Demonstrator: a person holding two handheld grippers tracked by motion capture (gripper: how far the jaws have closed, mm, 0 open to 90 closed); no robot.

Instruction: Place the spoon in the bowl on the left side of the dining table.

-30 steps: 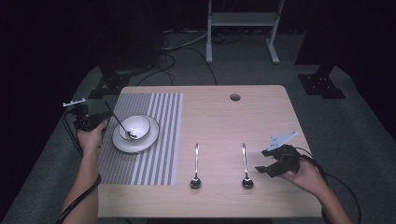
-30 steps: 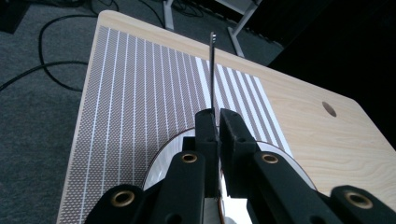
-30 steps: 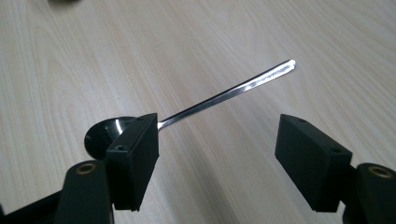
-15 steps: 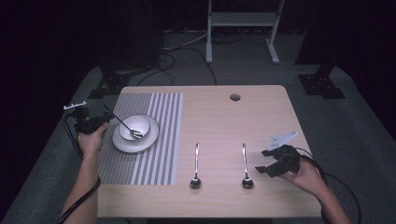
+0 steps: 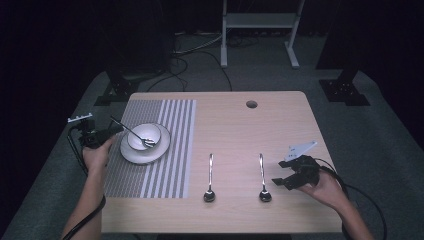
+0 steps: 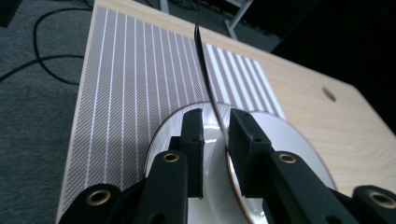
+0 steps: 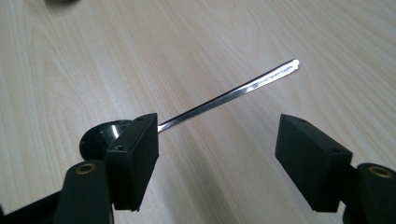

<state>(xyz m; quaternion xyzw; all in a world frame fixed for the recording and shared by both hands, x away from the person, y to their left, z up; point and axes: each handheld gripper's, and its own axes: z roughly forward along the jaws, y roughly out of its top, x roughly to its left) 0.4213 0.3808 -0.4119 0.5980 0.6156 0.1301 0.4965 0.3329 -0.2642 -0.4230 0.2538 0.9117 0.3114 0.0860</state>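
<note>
Left gripper (image 5: pixel 116 129), at the table's left edge: jaws just been opening, now a narrow gap, spoon handle (image 6: pixel 205 74) between them, touching the right pad (image 6: pixel 243 140) at most, no longer clamped. Spoon (image 5: pixel 135 135) lying with its head in the white bowl (image 5: pixel 145 134), handle slanting up over the rim toward the gripper; half a second ago, handle pinched and held a little higher. Read as: spoon delivered into bowl, release under way. Bowl on white plate (image 5: pixel 159 151), plate on striped placemat (image 5: pixel 170 150).

Right gripper (image 5: pixel 289 178) near the table's right edge, jaws wide apart, nothing held, same spot as a second ago. Second spoon (image 7: pixel 224 98) on bare wood just ahead of it, third spoon (image 5: pixel 210 180) further left, both untouched. Likely next: left hand backs off, one of the remaining spoons picked up.
</note>
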